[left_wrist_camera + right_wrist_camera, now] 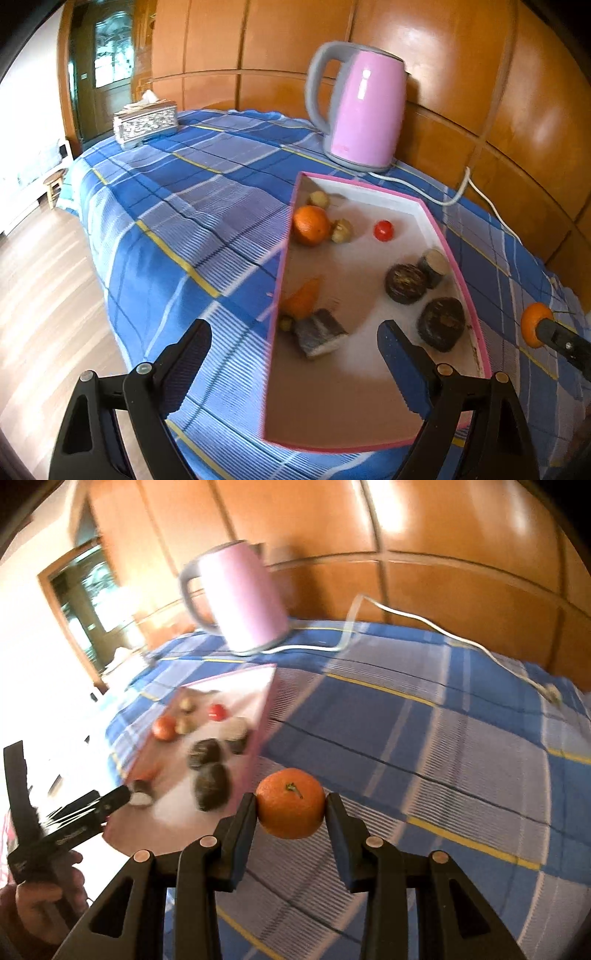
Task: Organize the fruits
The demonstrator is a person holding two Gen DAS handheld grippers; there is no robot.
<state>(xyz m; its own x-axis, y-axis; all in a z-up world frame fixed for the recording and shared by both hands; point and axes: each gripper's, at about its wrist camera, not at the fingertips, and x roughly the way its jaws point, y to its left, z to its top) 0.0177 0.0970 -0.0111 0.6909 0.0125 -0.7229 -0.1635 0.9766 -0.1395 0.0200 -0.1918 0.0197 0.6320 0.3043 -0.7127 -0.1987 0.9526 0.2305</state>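
My right gripper (290, 801) is shut on a tangerine (290, 812) and holds it above the blue checked tablecloth, just right of the pink-rimmed tray (263, 716). The left wrist view shows that tangerine (535, 325) at the far right, outside the tray (476, 317). My left gripper (295, 343) stands wide open over the tray's near left part, with nothing between its fingers. In the tray lie an orange (311, 225), two small brownish fruits, a red tomato (383, 230), a carrot-like piece (303, 299), a grey block (319, 332) and two dark round lumps (406, 283).
A pink kettle (365, 107) stands behind the tray, and its white cord (458, 192) trails across the cloth to the right. A tissue box (146, 123) sits at the far left corner. The table edge drops to a wooden floor on the left. A hand (37, 904) holds the left gripper.
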